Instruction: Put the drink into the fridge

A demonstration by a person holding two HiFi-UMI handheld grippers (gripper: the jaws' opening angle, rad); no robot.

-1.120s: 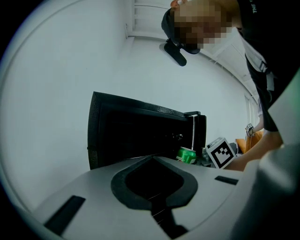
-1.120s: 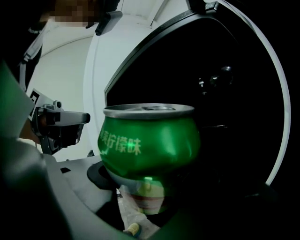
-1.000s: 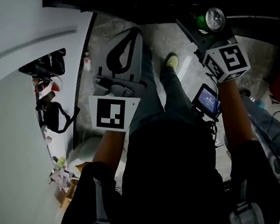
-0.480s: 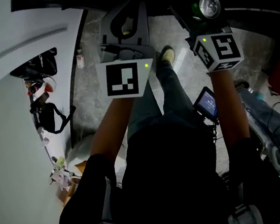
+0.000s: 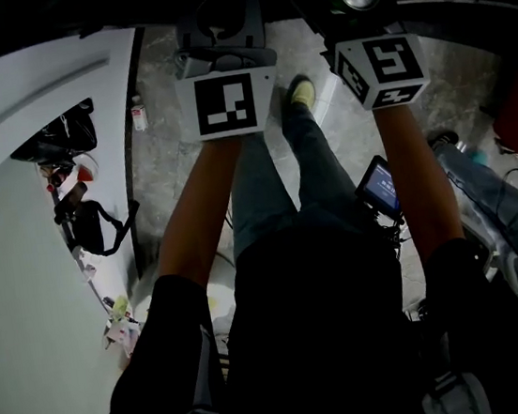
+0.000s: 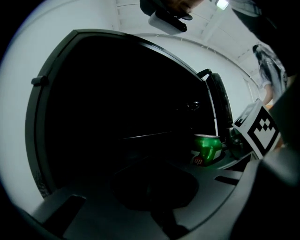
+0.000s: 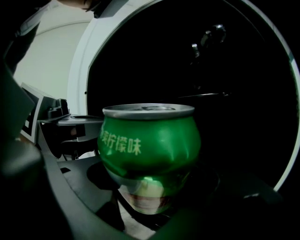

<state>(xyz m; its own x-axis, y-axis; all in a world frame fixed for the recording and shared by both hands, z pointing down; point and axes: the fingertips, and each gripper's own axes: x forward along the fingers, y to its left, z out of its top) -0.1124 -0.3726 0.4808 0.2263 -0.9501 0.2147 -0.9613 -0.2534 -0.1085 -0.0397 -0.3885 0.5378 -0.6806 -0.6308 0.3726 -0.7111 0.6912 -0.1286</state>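
Green can is pinched in my right gripper, a jaw on each side of its lower half. It's upright with the silver lid on top. My left gripper has its jaws drawn together and is holding nothing.

Both forearms are stretched straight out in front of me. The left marker cube and right marker cube sit side by side, near each other but apart.

The fridge is dead ahead, with a pale frame around a very dark inside. About all I can make out in there is a thin shelf edge; it's too dim for anything else.

From the left gripper view the can sits off to the right, just by the right edge of the opening. Honestly can't tell if it has crossed the frame.

In the right gripper view the dark opening spreads wide and tall behind the can. Under me is grey stone floor, with a white surface running along my left.
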